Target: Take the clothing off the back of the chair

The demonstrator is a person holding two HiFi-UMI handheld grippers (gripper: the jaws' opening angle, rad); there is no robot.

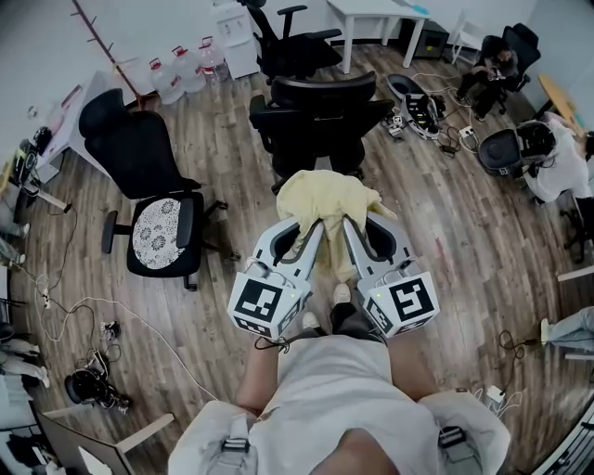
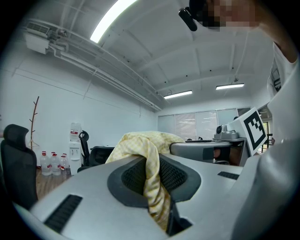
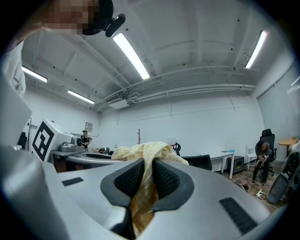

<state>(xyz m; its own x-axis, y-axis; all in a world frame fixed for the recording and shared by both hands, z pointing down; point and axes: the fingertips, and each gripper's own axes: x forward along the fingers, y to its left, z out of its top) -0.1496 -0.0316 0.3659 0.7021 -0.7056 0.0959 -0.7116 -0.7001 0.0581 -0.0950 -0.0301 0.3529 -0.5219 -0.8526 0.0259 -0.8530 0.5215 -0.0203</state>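
Note:
A pale yellow checked garment [image 1: 327, 206] hangs in the air between my two grippers, a little in front of the black mesh chair [image 1: 320, 116]. My left gripper [image 1: 309, 225] is shut on the garment's left side; the cloth [image 2: 151, 180] is pinched between its black pads. My right gripper [image 1: 349, 224] is shut on the right side, with a fold of the cloth [image 3: 143, 187] squeezed between its jaws. Both grippers point forward, side by side, at about the same height. The garment is off the chair back and droops down toward my feet.
A second black chair [image 1: 148, 186] with a patterned white seat cushion stands at the left. Another office chair [image 1: 288, 42] and a white table [image 1: 376, 19] are behind. Water bottles [image 1: 181, 70] line the far wall. Cables and gear lie on the wood floor at right; a person [image 1: 492, 65] sits far right.

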